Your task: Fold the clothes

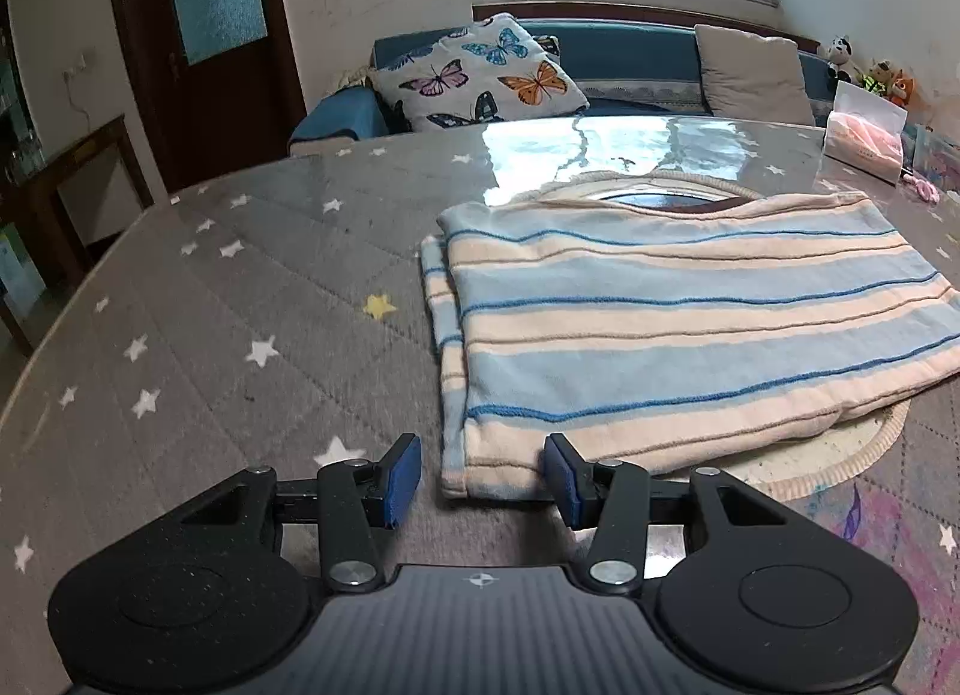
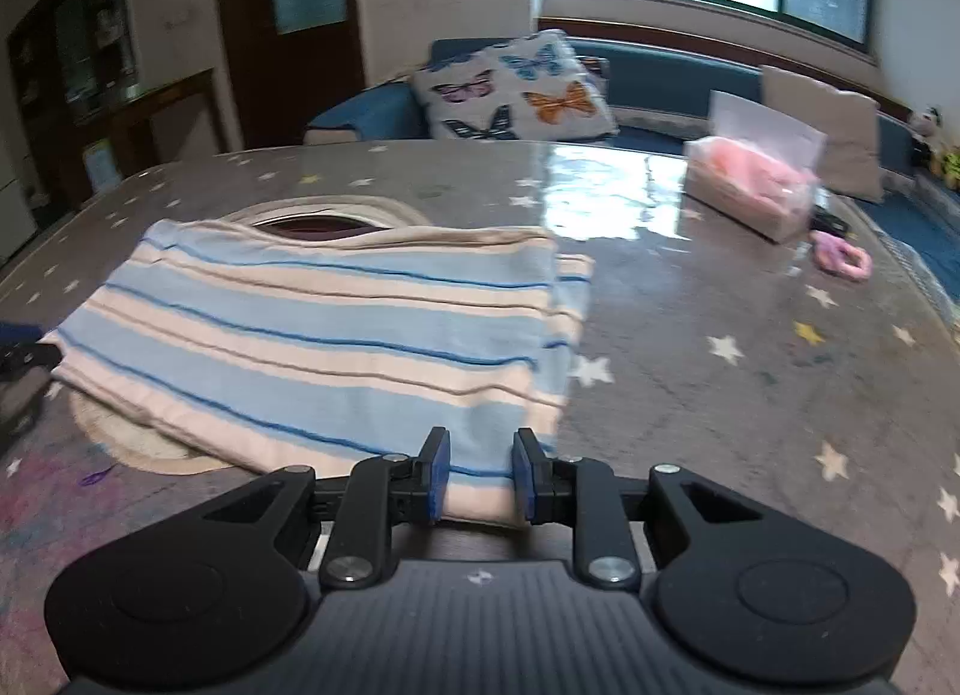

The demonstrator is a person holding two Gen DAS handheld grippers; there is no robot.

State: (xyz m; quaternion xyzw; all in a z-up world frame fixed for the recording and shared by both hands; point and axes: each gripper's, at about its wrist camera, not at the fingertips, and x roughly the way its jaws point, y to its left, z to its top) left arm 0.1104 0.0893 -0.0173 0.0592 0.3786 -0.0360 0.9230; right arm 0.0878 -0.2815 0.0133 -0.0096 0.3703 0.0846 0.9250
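A folded sweater (image 1: 690, 323) with pale blue and cream stripes lies flat on the grey star-print table cover (image 1: 240, 305). In the left wrist view its near left corner lies between the blue pads of my left gripper (image 1: 483, 482), close to the right pad. The jaws stand wide apart and do not press on it. In the right wrist view the sweater (image 2: 336, 335) spreads out to the left. Its near right corner fills the narrow gap of my right gripper (image 2: 480, 479), and the cloth lies flat there without being pinched.
A round cream mat (image 1: 840, 461) pokes out from under the sweater. A tissue box (image 2: 750, 185) and a pink hair tie (image 2: 840, 260) sit at the far right of the table. A blue sofa with a butterfly pillow (image 1: 480, 77) stands beyond the far edge.
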